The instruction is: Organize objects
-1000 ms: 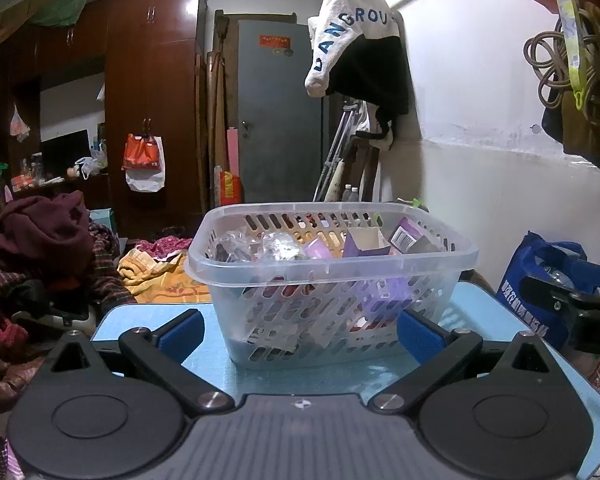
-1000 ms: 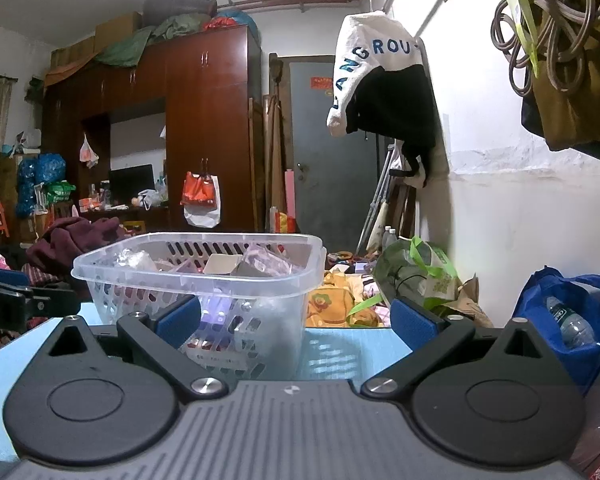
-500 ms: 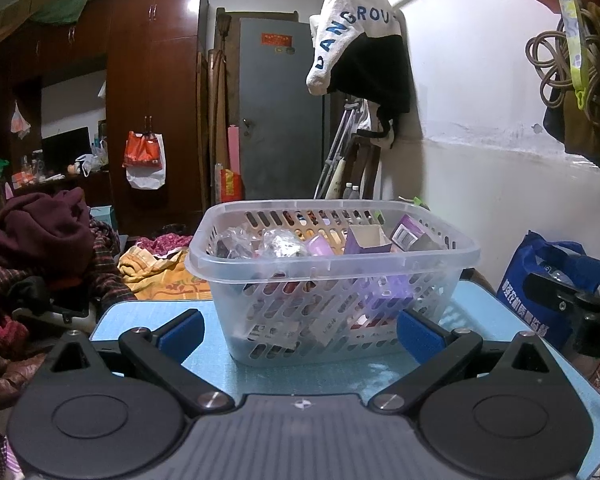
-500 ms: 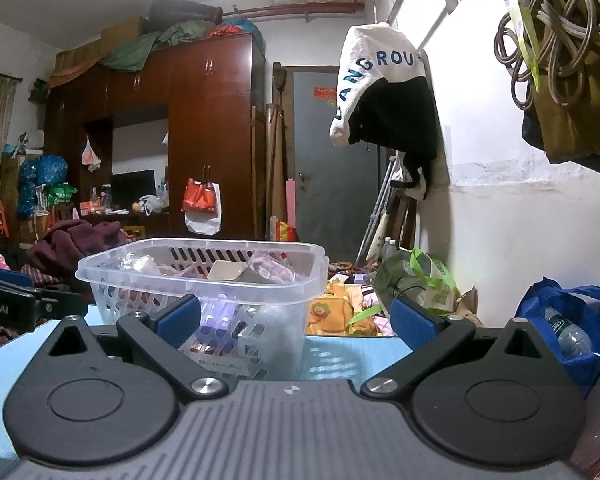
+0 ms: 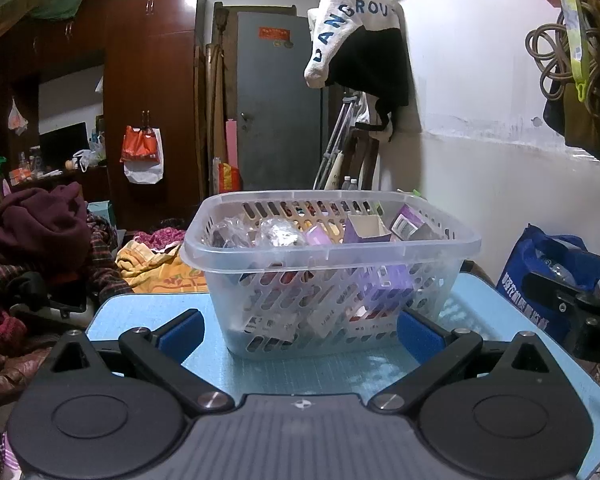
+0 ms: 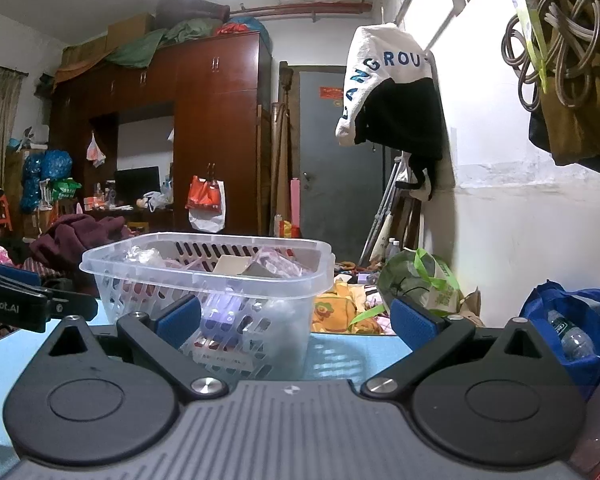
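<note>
Clear slotted plastic makes up the basket [image 5: 328, 280], which stands on the light blue counter [image 5: 148, 312], toward its far side. It is heaped almost to the rim with small goods: purple cartons [image 5: 392, 280] leaning against the right wall, an open-topped purple box [image 5: 366, 229] poking above the edge, crinkled clear wrappers [image 5: 278, 232] toward the left, and red-and-white packets [image 5: 276, 320] showing through the slots low down. I cannot read any of the labels.

The left hand-held gripper [image 5: 298, 330] rests low over the near part of the counter, its blue-padded fingers spread wide, one on each side of the basket's near wall, holding nothing. The pads sit just beside the basket's lower corners; whether they touch it I cannot tell.

The right hand-held gripper [image 6: 296, 316] is further right, also spread wide and empty. From there the basket [image 6: 204, 280] lies to the left, behind the left finger pad [image 6: 179, 316], and the other tool's black body [image 6: 32, 306] juts in from the left edge.

Off the counter on the right, a blue shopping bag [image 6: 572, 320] on the floor holds a plastic bottle [image 6: 572, 338]. Beyond the counter's far edge a green-and-white carrier bag [image 6: 420, 280] sits tied at the top among cloths on the floor.
</note>
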Available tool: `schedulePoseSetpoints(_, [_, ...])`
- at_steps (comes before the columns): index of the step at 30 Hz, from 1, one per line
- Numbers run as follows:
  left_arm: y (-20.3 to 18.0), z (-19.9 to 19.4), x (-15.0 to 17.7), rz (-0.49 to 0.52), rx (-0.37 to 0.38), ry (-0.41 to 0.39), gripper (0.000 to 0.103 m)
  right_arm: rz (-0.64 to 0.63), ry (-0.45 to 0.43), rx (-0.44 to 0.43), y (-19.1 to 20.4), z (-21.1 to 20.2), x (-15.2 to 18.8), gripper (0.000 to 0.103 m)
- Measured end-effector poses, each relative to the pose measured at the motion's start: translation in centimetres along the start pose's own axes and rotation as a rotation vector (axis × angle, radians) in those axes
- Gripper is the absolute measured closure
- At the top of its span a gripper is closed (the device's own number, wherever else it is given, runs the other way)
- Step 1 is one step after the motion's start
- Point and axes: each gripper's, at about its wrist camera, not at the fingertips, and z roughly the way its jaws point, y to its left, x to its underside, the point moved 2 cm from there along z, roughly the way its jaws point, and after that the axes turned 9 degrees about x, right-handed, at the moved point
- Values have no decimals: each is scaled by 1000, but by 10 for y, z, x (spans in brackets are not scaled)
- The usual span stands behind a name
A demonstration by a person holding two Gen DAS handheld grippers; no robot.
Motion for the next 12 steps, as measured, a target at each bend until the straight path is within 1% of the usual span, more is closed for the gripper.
schedulePoseSetpoints(12, [-12, 0, 1, 27, -11, -12, 0, 7, 4, -4, 0, 0, 2, 0])
